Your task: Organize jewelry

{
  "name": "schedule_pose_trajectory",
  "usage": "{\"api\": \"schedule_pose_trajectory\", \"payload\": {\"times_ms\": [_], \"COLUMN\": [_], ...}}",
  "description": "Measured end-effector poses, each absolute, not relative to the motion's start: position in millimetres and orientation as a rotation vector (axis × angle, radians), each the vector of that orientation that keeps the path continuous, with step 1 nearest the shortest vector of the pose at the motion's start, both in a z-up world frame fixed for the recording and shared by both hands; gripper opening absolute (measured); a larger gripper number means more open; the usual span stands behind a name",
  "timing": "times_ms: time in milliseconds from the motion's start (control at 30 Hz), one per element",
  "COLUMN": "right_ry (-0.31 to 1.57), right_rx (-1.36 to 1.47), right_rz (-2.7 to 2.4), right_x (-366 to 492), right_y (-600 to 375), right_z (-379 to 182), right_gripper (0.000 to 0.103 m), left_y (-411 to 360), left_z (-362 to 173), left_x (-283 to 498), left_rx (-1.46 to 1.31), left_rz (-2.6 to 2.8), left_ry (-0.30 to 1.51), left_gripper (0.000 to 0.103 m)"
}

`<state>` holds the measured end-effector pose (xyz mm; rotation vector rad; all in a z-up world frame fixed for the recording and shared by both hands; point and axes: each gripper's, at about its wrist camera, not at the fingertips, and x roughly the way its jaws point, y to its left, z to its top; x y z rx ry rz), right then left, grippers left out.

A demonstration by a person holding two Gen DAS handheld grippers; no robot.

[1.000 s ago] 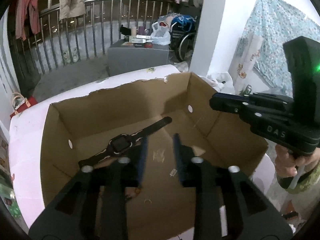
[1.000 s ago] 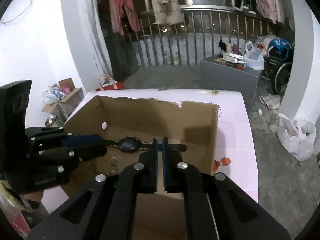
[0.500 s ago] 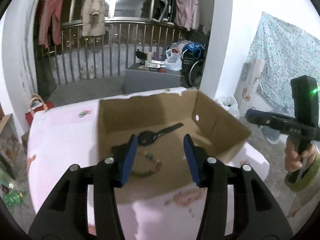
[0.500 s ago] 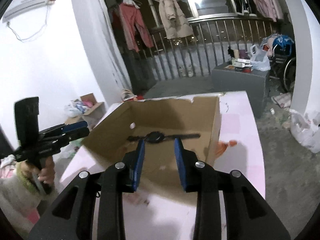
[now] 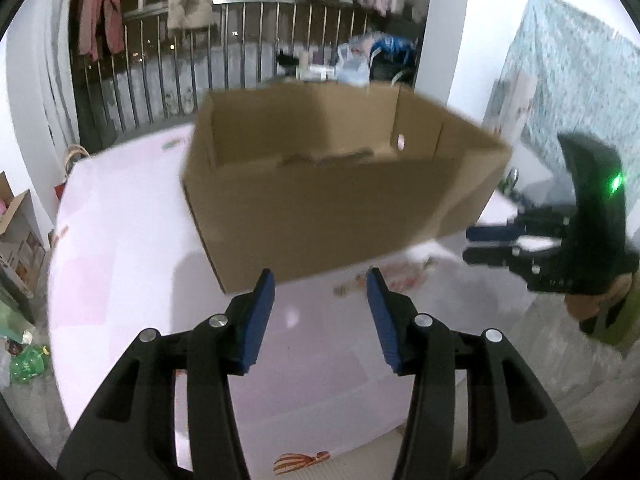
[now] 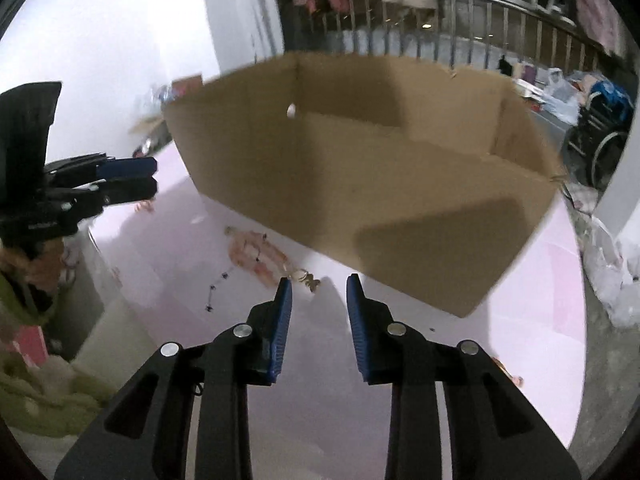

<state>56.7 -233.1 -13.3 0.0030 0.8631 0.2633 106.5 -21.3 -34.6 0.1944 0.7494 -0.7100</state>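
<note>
**Both grippers hanging empty in front of the cardboard box**

The left gripper (image 5: 320, 276) is standing spread, its blue pads (image 5: 258, 312) gripping nothing, having opened further within the past second. It is pointing down at the pink tabletop (image 5: 120, 280), just short of the near wall of the cardboard box (image 5: 332, 200).

The right gripper (image 6: 319, 284) is standing with a narrower gap, having just been closing slightly, and nothing is sitting between its pads (image 6: 280, 320).

Small jewelry pieces (image 6: 308, 278) are lying on the table just beyond its tips, beside a thin beaded chain (image 6: 218, 288), all outside the box. The box's contents are blurred.
</note>
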Motion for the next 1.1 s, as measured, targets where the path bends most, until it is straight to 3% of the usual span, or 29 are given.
{"api": "schedule_pose_trajectory", "payload": {"times_ms": [267,433,667,867,933,1000,1100], "right_ry": [0.9,0.911,0.925,0.924,0.923,0.922,0.921], "right_rx": [-0.073,-0.084,-0.071,-0.052,-0.046,-0.044,-0.039], "right_rz": [0.309,0.324,0.327,0.325,0.324,0.323,0.321], "right_x": [75.5,80.5,79.4,77.2,77.2,78.1,76.7], "right_y": [-228.0,-227.2,-226.7,-228.3,-229.1,-230.0,-232.1], "right_z": [-18.4,-19.9,-24.2,-24.1,-23.8,-23.7,-23.9], "right_gripper": [0.022,0.02,0.016,0.015,0.015,0.015,0.015], "left_y": [-32.2,-45.5,-57.2,-60.6,-61.8,-62.8,-64.0], "left_z": [-66.8,-72.3,-80.4,-79.0,-78.8,-78.7,-78.6], "left_x": [110.0,110.8,115.2,115.6,115.4,114.4,110.5], "left_rx": [0.264,0.336,0.391,0.384,0.384,0.393,0.412], "left_rz": [-0.727,-0.756,-0.792,-0.809,-0.814,-0.815,-0.811], "left_ry": [0.797,0.787,0.786,0.794,0.794,0.791,0.788], "left_gripper": [0.037,0.036,0.026,0.024,0.019,0.005,0.003]}}
